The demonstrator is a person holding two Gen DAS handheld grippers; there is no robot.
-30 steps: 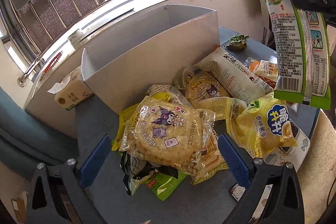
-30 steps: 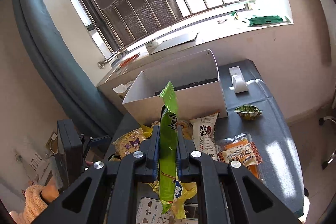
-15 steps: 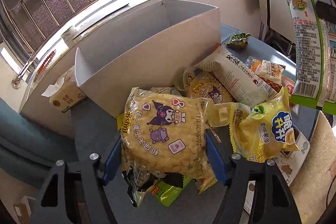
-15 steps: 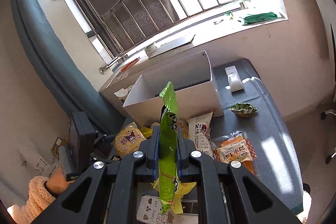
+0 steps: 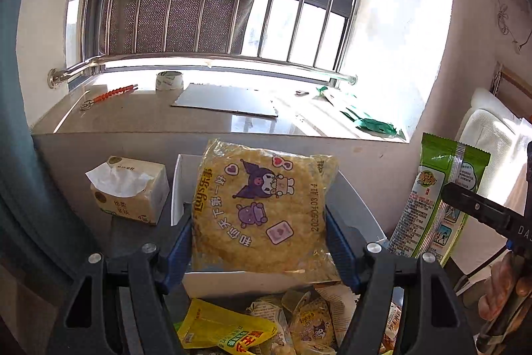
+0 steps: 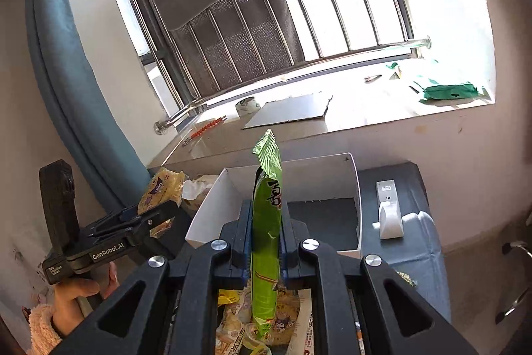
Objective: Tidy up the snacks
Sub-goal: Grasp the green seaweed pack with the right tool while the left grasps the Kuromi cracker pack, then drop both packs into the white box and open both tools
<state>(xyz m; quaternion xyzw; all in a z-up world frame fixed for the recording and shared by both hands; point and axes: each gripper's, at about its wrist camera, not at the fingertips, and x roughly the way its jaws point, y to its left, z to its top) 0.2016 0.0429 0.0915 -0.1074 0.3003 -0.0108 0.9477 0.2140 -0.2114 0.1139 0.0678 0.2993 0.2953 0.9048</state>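
- Where the left gripper (image 5: 264, 238) is concerned, its blue pads (image 5: 339, 250) press on both side edges of a flat yellow crisp packet printed with purple cartoon figures (image 5: 262, 208), which is grasped and lifted clear of the pile.
- That packet sits in front of the open white cardboard box (image 5: 352, 198), above its near wall.
- Right gripper (image 6: 266, 235): clenched on a long, narrow green foil snack packet (image 6: 266, 222), held on edge and upright, its crimped top pointing up towards the window.
- The green packet stands above the near wall of the white box, whose dark floor shows beyond.
- Loose snack packets (image 5: 266, 325), yellow and patterned, lie heaped on the dark grey table (image 6: 419, 242) below both grippers, on the near side of the box.
- A cream tissue pack with a white tissue protruding (image 5: 131, 192) stands just left of the box.
- A white plastic stand-mounted device (image 6: 389, 210) sits on the table right of the box.
- A person's hand (image 6: 78, 291), fleece cuff at the wrist, grips the left gripper's handle.
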